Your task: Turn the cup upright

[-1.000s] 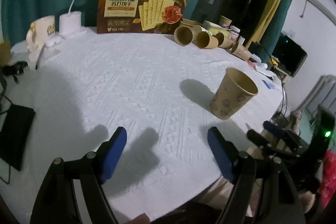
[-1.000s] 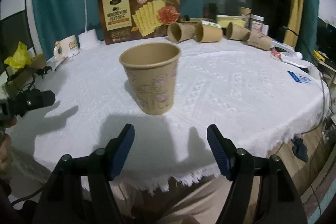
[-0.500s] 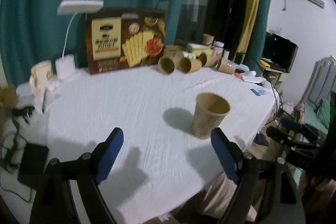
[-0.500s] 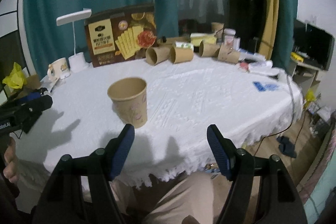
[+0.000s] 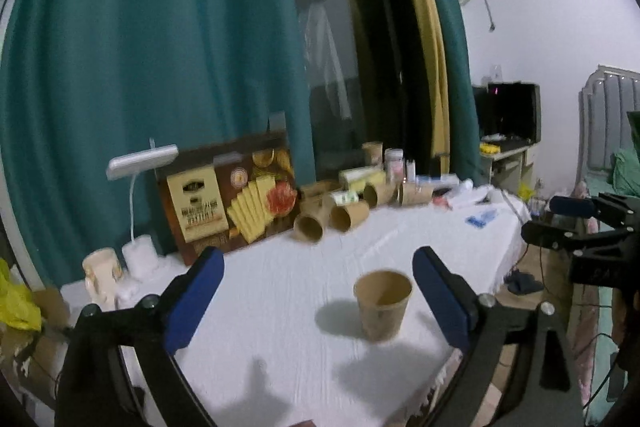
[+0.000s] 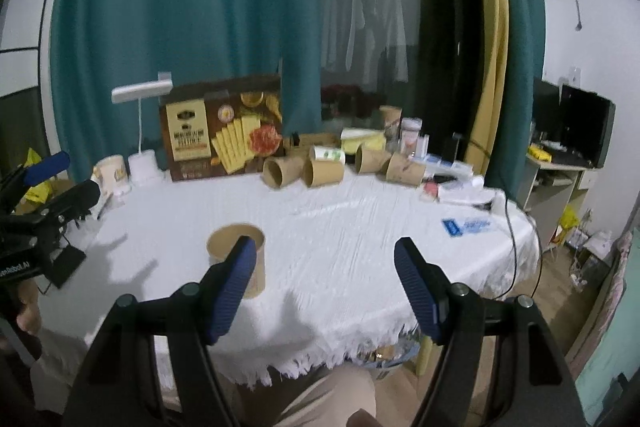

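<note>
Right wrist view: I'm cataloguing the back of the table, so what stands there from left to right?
Mug → lamp → cracker box → lying paper cups → blue packet.

1. The upright brown paper cup (image 5: 383, 305) is showing a matt kraft surface with a faint printed pattern.
2. The white woven tablecloth (image 6: 360, 227) is presenting a textured, embossed cloth face and a frayed fringe at its edge.
3. The left gripper (image 5: 318, 301) and the right gripper (image 6: 326, 285) are showing matt black plastic arms, metal screw heads and ribbed blue pads (image 6: 416, 287).
4. The brown cardboard cracker box (image 6: 224, 129) is looking slightly glossy.
5. The teal fabric curtain (image 6: 180, 7) is hanging in soft matt folds.
</note>
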Demonstrator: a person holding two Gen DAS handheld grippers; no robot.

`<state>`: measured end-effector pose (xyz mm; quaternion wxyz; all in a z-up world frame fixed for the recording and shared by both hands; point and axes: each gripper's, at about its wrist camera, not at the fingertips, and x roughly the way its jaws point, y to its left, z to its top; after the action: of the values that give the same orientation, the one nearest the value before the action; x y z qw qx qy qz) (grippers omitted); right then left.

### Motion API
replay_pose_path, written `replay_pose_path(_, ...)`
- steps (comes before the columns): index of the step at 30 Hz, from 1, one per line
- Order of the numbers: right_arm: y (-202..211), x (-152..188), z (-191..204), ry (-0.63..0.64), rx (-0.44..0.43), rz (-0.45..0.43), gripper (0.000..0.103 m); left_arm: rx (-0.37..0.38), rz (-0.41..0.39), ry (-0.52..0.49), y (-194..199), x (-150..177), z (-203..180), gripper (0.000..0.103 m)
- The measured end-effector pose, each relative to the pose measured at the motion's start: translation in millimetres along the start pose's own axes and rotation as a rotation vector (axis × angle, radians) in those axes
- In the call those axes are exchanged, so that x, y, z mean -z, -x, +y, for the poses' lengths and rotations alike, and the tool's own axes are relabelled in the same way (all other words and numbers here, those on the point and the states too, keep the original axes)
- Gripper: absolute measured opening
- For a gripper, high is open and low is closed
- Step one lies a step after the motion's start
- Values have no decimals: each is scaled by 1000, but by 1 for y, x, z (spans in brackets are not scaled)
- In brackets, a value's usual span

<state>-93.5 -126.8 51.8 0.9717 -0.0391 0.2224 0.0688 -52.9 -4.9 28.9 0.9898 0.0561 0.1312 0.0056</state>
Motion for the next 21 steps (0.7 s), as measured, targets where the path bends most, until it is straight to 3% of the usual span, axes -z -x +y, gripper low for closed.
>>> replay_pose_path(9, 26, -22, 9, 20, 4, -80, 69, -1, -112, 60, 27, -21, 18, 97)
replay_pose_path(21, 11, -27, 32, 11, -21, -67, 70, 17, -90, 126, 25, -9, 54, 97)
